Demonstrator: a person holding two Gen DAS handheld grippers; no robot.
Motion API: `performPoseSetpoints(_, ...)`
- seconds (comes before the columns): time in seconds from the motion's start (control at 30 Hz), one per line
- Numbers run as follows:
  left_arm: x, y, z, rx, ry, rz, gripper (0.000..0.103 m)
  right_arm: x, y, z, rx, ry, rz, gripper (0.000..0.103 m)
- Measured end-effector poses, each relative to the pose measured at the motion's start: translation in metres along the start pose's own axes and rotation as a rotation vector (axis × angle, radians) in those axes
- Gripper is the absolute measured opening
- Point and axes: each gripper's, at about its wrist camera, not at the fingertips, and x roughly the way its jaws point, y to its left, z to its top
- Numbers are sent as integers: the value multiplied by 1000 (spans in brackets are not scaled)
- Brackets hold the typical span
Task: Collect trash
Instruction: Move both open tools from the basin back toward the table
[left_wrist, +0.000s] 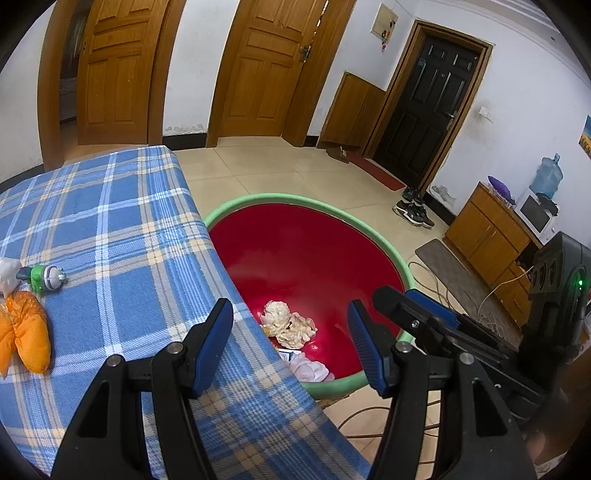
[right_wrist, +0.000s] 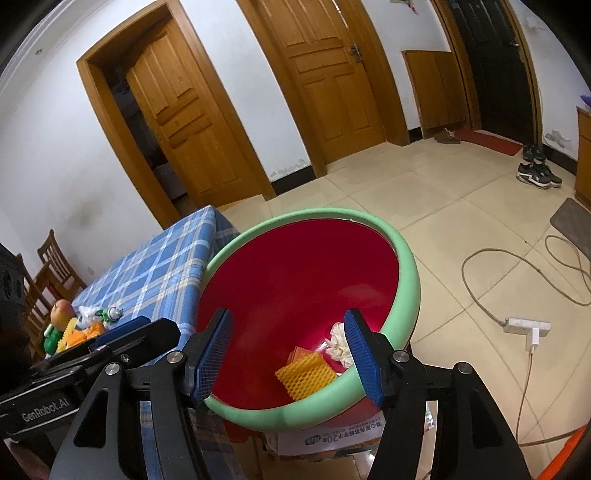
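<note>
Hovering at the left wrist view's bottom, the left tool (left_wrist: 291, 347) gapes empty; crumpled paper (left_wrist: 288, 324) lies in the red basin (left_wrist: 258, 199). In the right wrist view, the right tool (right_wrist: 288, 354) stands half-open, empty, above yellow foam net (right_wrist: 306, 373); pull back straight, clear of the rim.

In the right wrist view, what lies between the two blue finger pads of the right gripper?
Between them, the red basin with green rim shows, holding a yellow foam net and crumpled white paper; the right gripper grips nothing.

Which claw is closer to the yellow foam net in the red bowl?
Right. The right gripper hangs open over the bowl's rim, just above the yellow foam net. The left gripper hangs at the tablecloth edge beside it.
</note>
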Motion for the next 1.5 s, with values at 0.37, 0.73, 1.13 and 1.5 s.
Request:
performPoseSetpoints(0.37,-5,-1,0,1,-19,0,64,-3,-1,0,-4,1,4,64)
performPoseSetpoints(0.73,-14,-1,4,10,-13,-6,64,-7,7,5,-19,0,11,64)
performPoseSetpoints(1.13,-32,5,8,15,-52,8,75,-15,23,12,-27,-17,55,64)
performPoseSetpoints(1.5,-56,24,11,5,-66,43,75,-11,43,13,-70,-14,70,65)
